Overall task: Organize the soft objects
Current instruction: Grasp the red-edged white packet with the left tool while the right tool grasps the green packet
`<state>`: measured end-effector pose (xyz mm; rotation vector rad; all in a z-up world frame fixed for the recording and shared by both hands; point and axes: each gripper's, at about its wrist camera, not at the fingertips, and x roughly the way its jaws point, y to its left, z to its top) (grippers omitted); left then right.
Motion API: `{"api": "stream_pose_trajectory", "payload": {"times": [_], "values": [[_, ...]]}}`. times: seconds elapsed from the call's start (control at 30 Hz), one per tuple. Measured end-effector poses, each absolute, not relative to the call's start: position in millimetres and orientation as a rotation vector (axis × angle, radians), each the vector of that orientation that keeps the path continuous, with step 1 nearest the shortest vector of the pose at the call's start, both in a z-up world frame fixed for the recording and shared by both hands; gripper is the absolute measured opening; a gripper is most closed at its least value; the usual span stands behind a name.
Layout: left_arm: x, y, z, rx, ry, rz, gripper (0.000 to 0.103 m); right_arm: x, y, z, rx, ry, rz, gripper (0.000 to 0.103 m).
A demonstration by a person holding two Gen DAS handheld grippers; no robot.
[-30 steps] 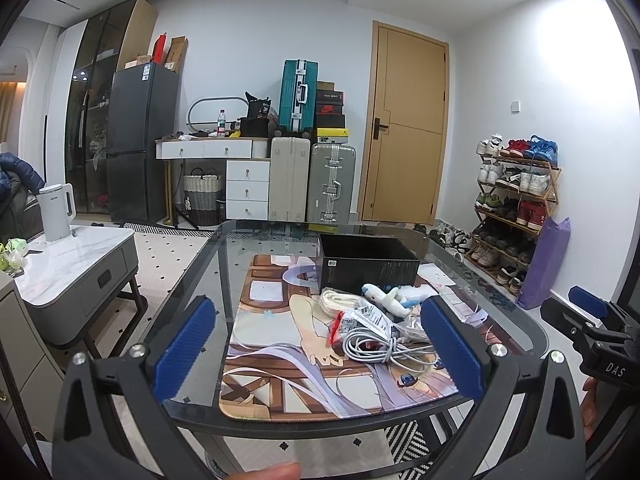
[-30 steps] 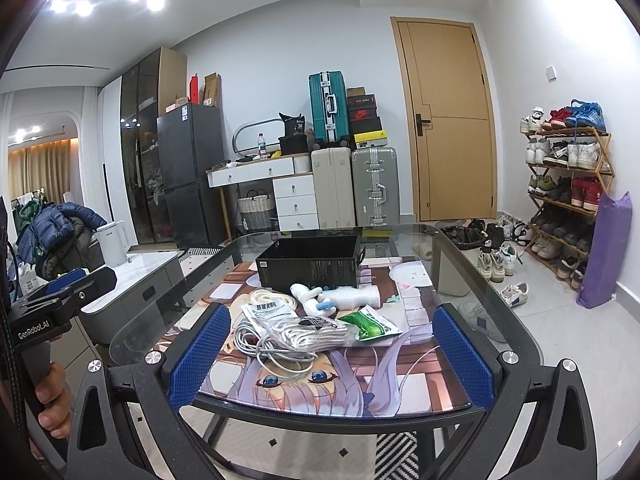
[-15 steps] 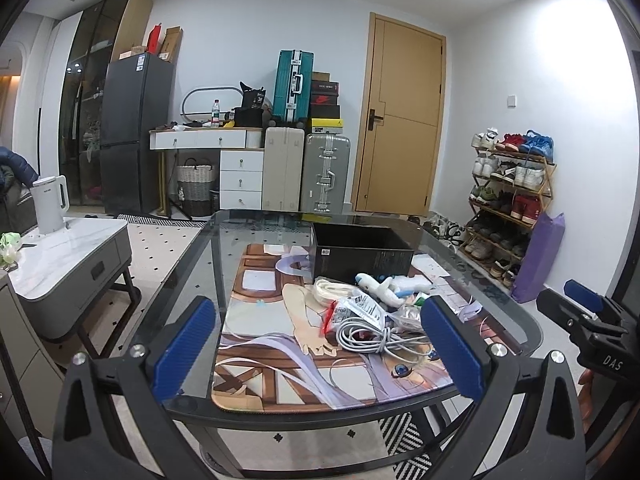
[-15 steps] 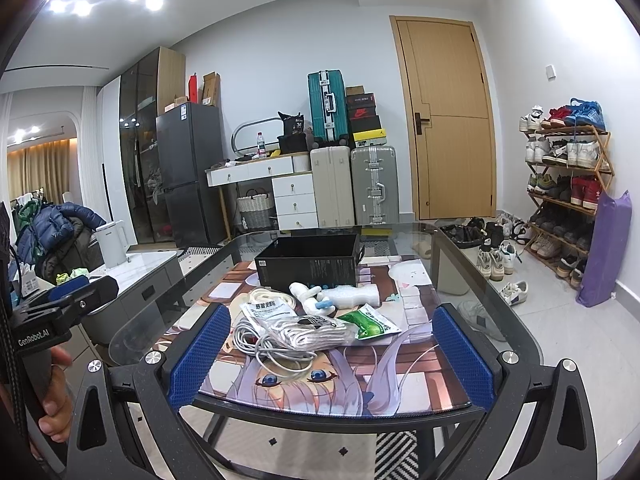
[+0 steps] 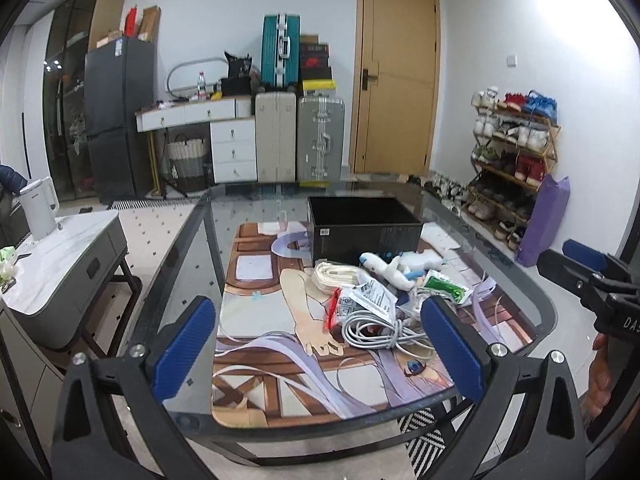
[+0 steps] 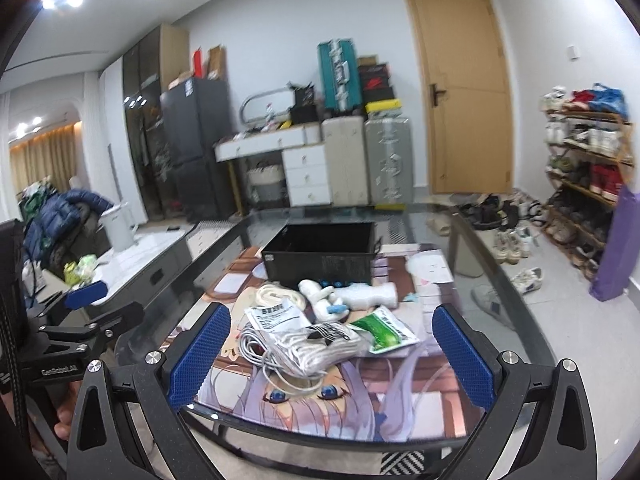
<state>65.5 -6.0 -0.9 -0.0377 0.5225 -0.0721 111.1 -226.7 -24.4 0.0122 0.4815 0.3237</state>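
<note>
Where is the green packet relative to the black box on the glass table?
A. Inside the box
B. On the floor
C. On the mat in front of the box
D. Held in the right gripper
C: the green packet lies on the mat among the pile, nearer the cameras than the black box, with both grippers open and empty.

A glass table (image 5: 184, 240) carries a printed mat (image 5: 256, 320) beneath clutter.
</note>
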Motion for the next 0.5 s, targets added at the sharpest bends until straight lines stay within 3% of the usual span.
{"api": "stream_pose_trajectory", "payload": {"times": [0.5], "values": [[174, -4, -37, 0.083, 0.825, -0.111, 0.101, 250, -232, -62, -0.271, 0.785, 0.333, 0.103]]}}
